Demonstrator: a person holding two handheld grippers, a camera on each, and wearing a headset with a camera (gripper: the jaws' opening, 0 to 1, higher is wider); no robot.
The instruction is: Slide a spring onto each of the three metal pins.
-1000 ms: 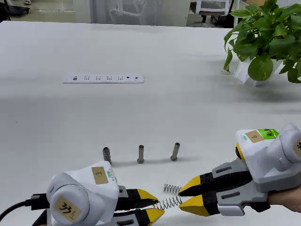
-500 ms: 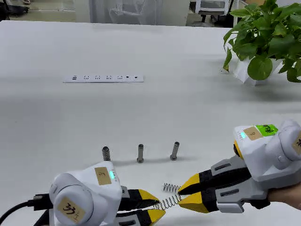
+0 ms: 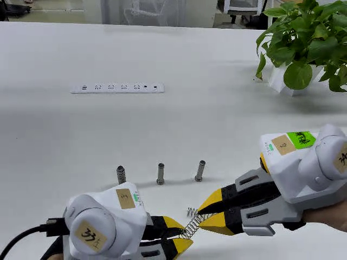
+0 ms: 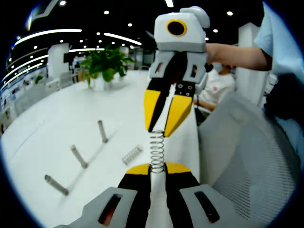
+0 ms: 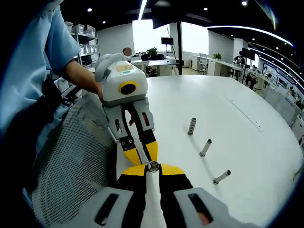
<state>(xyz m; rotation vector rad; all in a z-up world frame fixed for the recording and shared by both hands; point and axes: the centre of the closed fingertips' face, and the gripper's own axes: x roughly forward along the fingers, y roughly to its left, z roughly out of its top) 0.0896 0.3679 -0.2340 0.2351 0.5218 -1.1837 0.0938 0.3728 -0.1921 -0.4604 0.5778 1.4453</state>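
We hold one spring (image 4: 156, 150) above the table (image 3: 217, 119). The left gripper (image 4: 156, 168) is clamped on one end and the right gripper (image 5: 153, 167) on the other. A second spring (image 4: 132, 154) lies loose beside the three pins (image 3: 160, 173). The leftmost pin (image 3: 121, 174) carries a spring.

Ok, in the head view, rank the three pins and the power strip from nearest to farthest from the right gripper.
1. Right pin, just beyond the right gripper.
2. Middle pin, centre of the row.
3. Left pin, the row's far end.
4. Power strip, far back on the left.
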